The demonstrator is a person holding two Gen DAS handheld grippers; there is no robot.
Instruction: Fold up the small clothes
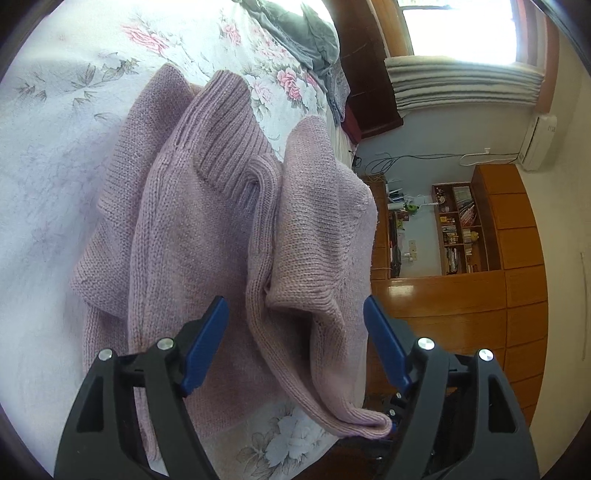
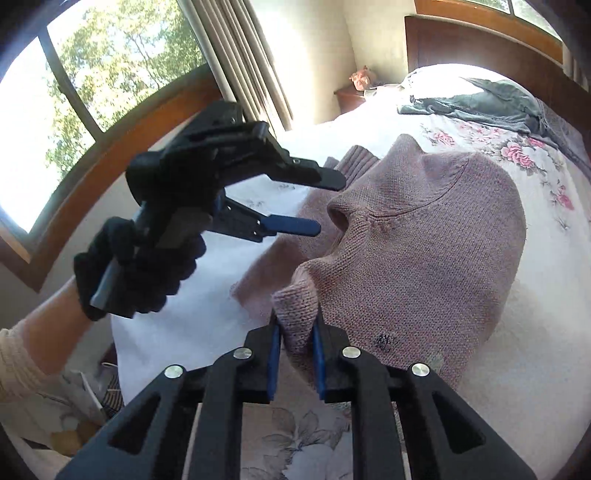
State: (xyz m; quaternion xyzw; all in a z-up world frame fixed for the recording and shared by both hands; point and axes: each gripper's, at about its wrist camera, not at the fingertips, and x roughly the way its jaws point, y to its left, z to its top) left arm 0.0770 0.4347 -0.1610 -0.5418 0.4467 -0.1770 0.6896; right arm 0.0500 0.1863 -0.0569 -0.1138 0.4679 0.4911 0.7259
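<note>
Mauve knit, ribbed at the collar — the sweater (image 1: 207,229) lies on the floral bedspread (image 1: 55,155), with one part drawn up off the bed by the right gripper (image 2: 295,354). That gripper's blue pads are closed on a bunched edge of the knit, and the fabric rises from the bed in a tent toward it. The left gripper (image 1: 295,332) stands wide apart and holds nothing; in the right wrist view it hangs in a gloved hand (image 2: 144,273) above the bedspread, its fingers aimed at the lifted fold and just short of touching it.

From the left gripper the garment lies straight ahead and below. Its long axis runs away from the gripper toward the ribbed collar (image 1: 229,125), which points toward the head of the bed, where a grey garment (image 1: 295,33) lies well apart. The raised fold hangs between the left fingers' line of reach and the bed's edge, nearer the right-hand finger than the other.

The right gripper already owns its hold, so the empty left one is the free hand for the next grasp. I judge the step in hand to be a fold across the sweater's width, and the left gripper would need to close on a matching edge along the same side — which edge exactly, I cannot tell
</note>
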